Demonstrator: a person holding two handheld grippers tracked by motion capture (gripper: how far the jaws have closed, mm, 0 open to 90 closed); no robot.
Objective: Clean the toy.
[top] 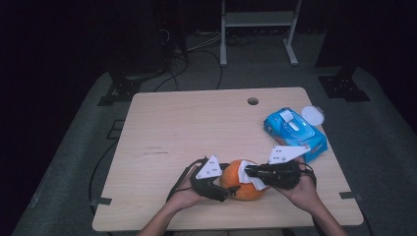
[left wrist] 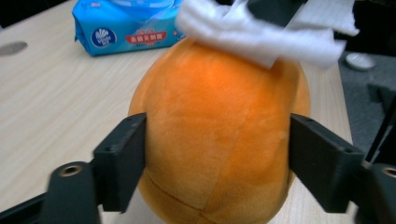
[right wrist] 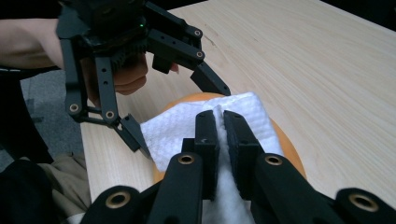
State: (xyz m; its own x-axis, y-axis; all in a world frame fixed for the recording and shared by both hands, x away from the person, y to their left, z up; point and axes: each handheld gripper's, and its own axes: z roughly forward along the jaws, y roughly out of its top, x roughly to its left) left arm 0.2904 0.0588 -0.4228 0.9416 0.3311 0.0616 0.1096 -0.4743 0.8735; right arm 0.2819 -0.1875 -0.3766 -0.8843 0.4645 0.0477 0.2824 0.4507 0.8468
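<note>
Orange plush ball (left wrist: 219,130), braced by your left gripper (top: 222,189), could squirt free if your right gripper (right wrist: 221,140), pinching the wipe (right wrist: 187,128), presses off-centre.

Plush orange ball (left wrist: 219,135) near table's front edge, seemingly upright, white wipe (right wrist: 205,123) draped over its top

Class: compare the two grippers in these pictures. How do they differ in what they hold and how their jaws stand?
The left gripper clamps the orange plush ball by its sides, jaws spread wide; the right gripper pinches a white wipe, jaws nearly together. The left steadies the ball on the table; the right presses the wipe onto the ball's top. Both are black, hand-held and shut on something.
</note>
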